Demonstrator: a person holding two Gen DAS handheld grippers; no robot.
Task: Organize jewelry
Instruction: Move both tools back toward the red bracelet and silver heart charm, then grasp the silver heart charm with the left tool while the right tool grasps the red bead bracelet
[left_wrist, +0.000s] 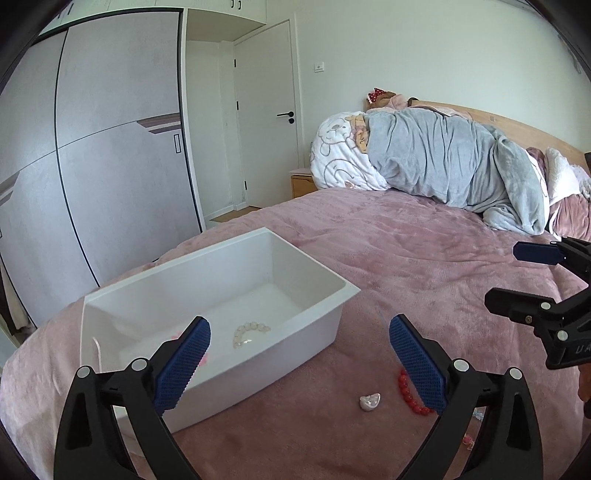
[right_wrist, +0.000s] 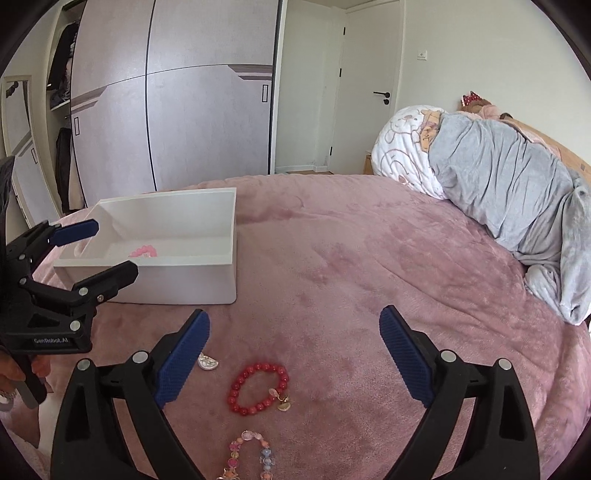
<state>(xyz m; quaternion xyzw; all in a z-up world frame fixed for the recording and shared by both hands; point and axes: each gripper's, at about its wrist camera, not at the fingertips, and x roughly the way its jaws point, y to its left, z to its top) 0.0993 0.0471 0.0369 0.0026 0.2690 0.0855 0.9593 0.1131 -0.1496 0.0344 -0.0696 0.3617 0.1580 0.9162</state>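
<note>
A white box (left_wrist: 343, 291) (right_wrist: 192, 284) sits on the pink bed. Inside lie a clear bead bracelet (left_wrist: 248, 331) and a pink bracelet (right_wrist: 144, 252). A red bead bracelet (right_wrist: 257, 387) with a gold charm lies on the bedspread under my open right gripper (right_wrist: 294, 360); part of it shows in the left wrist view (left_wrist: 408, 393). A small pearly piece (left_wrist: 369, 401) (right_wrist: 207, 362) lies left of it. A pastel bead bracelet (right_wrist: 246, 458) lies nearer. My left gripper (left_wrist: 300, 363) is open and empty at the box's near right corner.
The pink bedspread (right_wrist: 369, 258) stretches ahead. A grey and white rolled duvet (right_wrist: 498, 184) lies at the far right by the wooden headboard. Wardrobe doors (right_wrist: 177, 110) and a white door (right_wrist: 369, 92) stand beyond the bed.
</note>
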